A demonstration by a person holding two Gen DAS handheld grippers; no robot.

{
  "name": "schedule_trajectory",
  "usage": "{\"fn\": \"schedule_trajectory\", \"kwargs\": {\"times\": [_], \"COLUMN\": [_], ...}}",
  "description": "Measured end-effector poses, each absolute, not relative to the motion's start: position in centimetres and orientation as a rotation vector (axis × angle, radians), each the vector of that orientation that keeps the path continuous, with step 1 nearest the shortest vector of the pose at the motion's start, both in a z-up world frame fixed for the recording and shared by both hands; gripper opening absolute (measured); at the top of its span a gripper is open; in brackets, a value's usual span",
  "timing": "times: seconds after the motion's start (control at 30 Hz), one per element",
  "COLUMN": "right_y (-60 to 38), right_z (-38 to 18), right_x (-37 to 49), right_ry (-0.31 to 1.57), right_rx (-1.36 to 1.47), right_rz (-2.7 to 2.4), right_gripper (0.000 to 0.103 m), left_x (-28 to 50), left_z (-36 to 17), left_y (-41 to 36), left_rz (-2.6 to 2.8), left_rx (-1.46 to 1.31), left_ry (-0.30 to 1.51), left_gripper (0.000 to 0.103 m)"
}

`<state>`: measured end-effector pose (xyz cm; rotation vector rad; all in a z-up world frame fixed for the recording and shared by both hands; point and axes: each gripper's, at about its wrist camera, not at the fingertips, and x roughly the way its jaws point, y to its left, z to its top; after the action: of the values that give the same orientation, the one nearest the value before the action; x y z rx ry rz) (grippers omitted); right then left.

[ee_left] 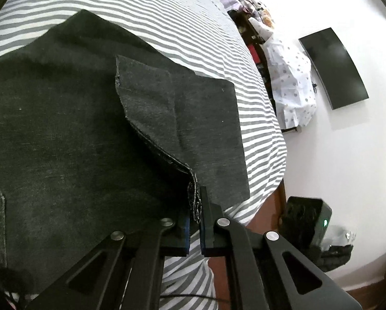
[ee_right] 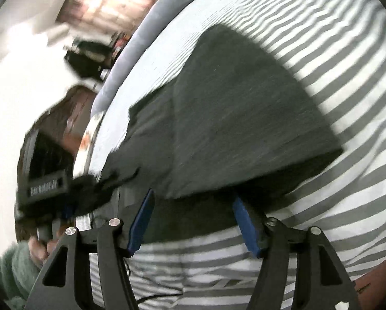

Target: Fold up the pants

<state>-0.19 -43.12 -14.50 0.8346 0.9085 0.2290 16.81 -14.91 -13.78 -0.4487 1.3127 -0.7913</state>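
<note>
1. Spreading across the striped bed sheet (ee_left: 146, 7), the dark denim pants (ee_left: 63, 134) lie mostly flat, taking up much of the sheet's near side.
2. Lifted off the pants, a frayed leg hem (ee_left: 146, 103) is being carried over the fabric below; the step looks like a fold in progress.
3. Closed tight on that hem's corner, the left gripper (ee_left: 195, 217) holds it just above the pants.
4. Hanging with jaws wide apart at the pants' near edge, the right gripper (ee_right: 193, 222) grips nothing; motion blur makes contact uncertain.
5. Next, probably, the left lays the hem down square while the right takes the matching edge.
</note>
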Motion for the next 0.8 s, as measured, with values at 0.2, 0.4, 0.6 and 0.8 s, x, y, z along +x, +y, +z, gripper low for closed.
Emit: {"fn": "schedule_trajectory", "kwargs": {"times": [0.2,0.4,0.6,0.8], "right_y": [-47.1,-46.7,-44.3,-43.7], "right_z": [-14.8,-14.5,-14.3,-15.5], "right_x": [-0.2,0.5,1.6,2.4], "right_ry": [0.836,0.883,0.947,1.023], "right_rx": [0.98,0.939,0.824,0.769], "right_rz": [0.145,0.159,0.166,0.096], "right_gripper": [0.063,0.014,0.015,0.023], "left_x": [16.4,15.8,14.1,14.9], "left_z": [-13.5,-13.0,-12.7,-17.3], "left_y": [-13.5,-12.0,-10.9,-11.2], "left_rz": [-0.759,-0.736,-0.698,-0.612], "left_rx": [-0.436,-0.4,-0.309,-0.269], "left_ry": [1.289,1.253,1.201,1.29], "left_gripper": [0.005,0.005,0.005,0.005]}}
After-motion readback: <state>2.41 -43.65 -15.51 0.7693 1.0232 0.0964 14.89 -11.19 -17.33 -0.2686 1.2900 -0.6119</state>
